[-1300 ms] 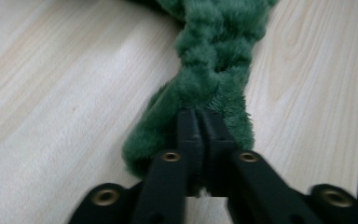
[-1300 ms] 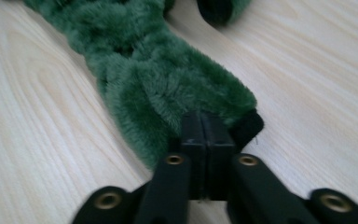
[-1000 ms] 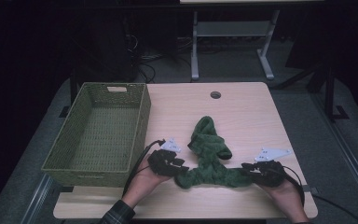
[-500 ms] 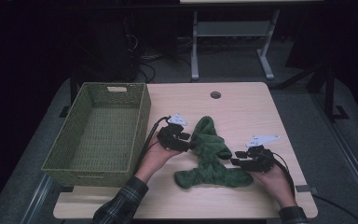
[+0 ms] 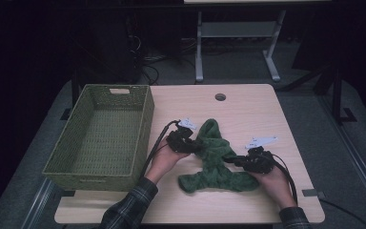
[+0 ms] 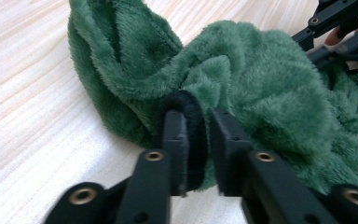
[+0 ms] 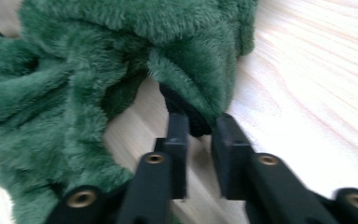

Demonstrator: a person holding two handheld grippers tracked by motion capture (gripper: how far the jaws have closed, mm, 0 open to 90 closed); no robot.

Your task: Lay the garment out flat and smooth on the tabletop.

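Two grippers, left gripper (image 5: 190, 144) and right gripper (image 5: 240, 160), each pinch a black-trimmed edge of the green fleece garment (image 5: 214, 157) with jaws nearly closed; since a second ago both have moved upward in frame, bunching it at lower centre, probably folding.

Both grippers have carried the green towel (image 5: 214, 157) forward, bunching it narrower between them.

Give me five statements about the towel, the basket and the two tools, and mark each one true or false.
1. The green towel lies on the table. True.
2. The towel is inside the basket. False: the basket is empty.
3. The left tool is shut on the towel's edge. True.
4. The right tool is far from the towel. False: it grips the towel.
5. The basket sits left of the towel in the high view. True.
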